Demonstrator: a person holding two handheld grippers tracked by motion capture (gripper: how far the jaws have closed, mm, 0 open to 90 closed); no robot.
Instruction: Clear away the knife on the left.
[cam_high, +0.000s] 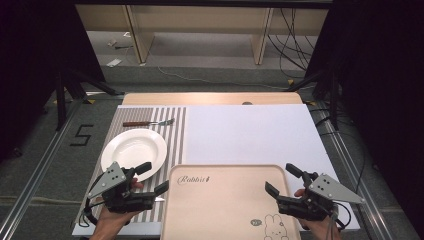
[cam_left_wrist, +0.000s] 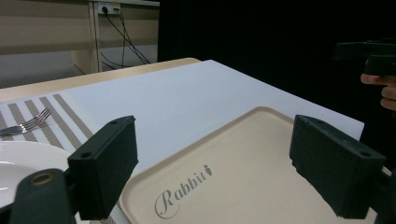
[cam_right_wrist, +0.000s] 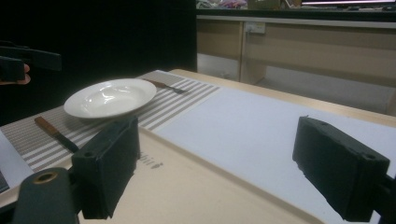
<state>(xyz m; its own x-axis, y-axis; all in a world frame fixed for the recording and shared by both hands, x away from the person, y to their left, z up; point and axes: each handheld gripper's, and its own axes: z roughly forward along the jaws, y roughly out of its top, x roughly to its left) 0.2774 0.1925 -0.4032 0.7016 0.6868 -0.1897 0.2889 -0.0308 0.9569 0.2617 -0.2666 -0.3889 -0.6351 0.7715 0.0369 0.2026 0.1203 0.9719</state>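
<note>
The left gripper (cam_left_wrist: 212, 172) is held with jaws wide apart over the tray (cam_left_wrist: 261, 154); a fork (cam_left_wrist: 28, 123) is seen at ten o'clock.

Beyond the table, at twelve o'clock, pale wooden furniture (cam_high: 200, 30) stands on a grey floor (cam_high: 210, 75) strewn with cables (cam_high: 292, 47). Black curtains (cam_high: 380, 75) close in at three and nine o'clock. A "5" (cam_high: 81, 135) marks the floor at nine.
</note>
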